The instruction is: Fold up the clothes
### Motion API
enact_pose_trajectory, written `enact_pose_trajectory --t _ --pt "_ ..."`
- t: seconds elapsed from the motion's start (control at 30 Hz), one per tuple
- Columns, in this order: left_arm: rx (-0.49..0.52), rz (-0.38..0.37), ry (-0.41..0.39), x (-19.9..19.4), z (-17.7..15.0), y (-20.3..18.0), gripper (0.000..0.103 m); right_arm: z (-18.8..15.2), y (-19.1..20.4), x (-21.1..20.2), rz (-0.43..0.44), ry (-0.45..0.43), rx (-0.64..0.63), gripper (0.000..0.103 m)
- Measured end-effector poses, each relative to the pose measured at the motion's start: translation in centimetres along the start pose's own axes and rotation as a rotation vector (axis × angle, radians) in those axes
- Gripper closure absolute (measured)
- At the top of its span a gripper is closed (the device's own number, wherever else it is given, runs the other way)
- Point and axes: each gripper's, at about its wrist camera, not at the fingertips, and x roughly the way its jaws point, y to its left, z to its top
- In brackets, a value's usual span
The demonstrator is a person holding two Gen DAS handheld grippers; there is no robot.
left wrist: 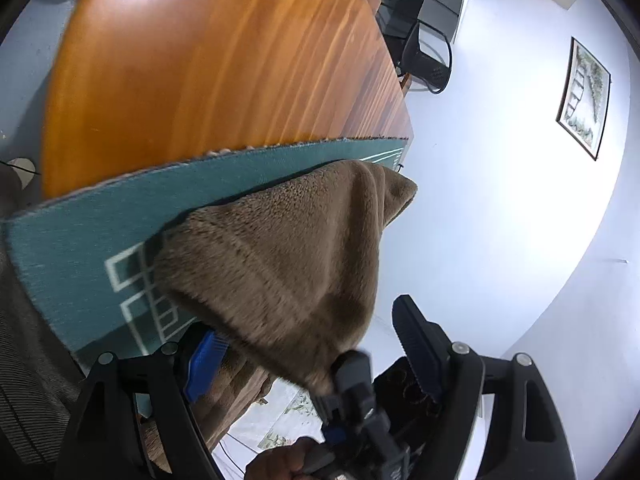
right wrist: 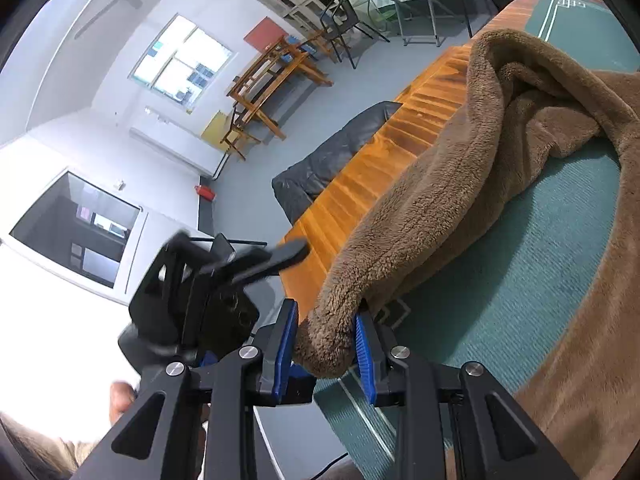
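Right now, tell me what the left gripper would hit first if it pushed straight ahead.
Most likely the brown fleece garment, which hangs right across the open left gripper. Behind it lies the green mat on the wooden table. Depth is hard to judge through the fisheye.

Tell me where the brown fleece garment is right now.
The brown fleece garment lies on the green mat over the wooden table, one end pinched in the right gripper.
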Motion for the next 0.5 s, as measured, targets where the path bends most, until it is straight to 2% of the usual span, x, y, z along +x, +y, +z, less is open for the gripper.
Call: enact_pose_trajectory --t 0.27,0.37,0.43,0.47,0.5 --pt "-0.005 0.076 -0.032 -0.1 0.8 -0.2 0.021 -2.1 -0.2 0.4 -0.016 0.031 -0.001 0.073" --pt "0.038 0.104 -0.011 0.2 0.8 -1.0 0.038 -2.4 0.1 0.8 -0.021 0.038 -0.020 0.073" --pt "0.060 0.123 0.010 0.4 0.7 -1.4 0.060 -2.4 0.2 0.5 -0.026 0.030 -0.036 0.073" --pt "0.069 0.134 0.016 0.4 0.8 -1.5 0.065 -2.4 0.2 0.4 -0.027 0.024 -0.040 0.073" --pt "0.077 0.143 0.018 0.3 0.8 -1.7 0.073 -2.4 0.3 0.2 -0.026 0.019 -0.042 0.072"
